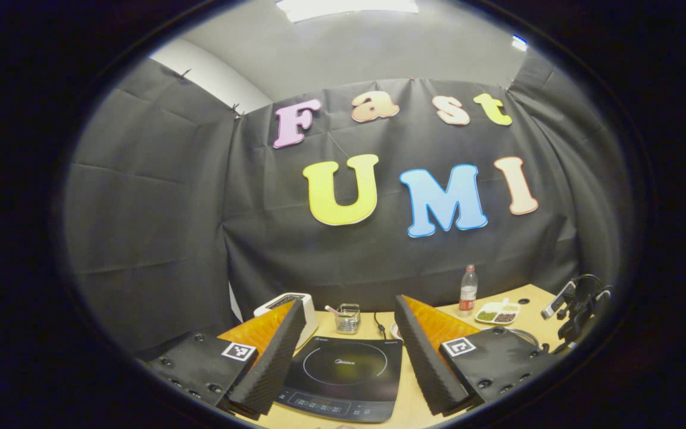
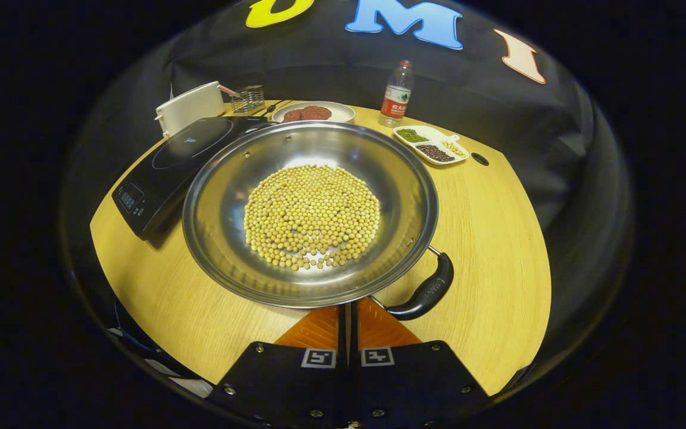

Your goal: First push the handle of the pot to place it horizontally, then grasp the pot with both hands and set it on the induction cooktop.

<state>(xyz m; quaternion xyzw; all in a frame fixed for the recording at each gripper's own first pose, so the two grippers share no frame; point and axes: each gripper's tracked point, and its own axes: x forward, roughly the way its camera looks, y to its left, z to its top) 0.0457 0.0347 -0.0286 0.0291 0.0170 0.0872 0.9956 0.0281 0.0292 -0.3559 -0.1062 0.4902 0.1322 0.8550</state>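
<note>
Right tool (image 2: 348,325), fingers together for pushing, neared the pot (image 2: 310,214) handle (image 2: 423,292); left tool (image 1: 349,351) waited apart above the cooktop (image 1: 343,375).

Cloth-walled booth, mock kitchen table (image 2: 498,238)

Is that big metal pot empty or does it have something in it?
Not empty: the pot holds a layer of yellow beans across its bottom.

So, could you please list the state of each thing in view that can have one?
pot: on the table, holding soybeans, off the cooktop
pot handle: angled, ungrasped
induction cooktop: bare
left gripper: open
right gripper: shut, empty
bottle: upright, capped
</note>
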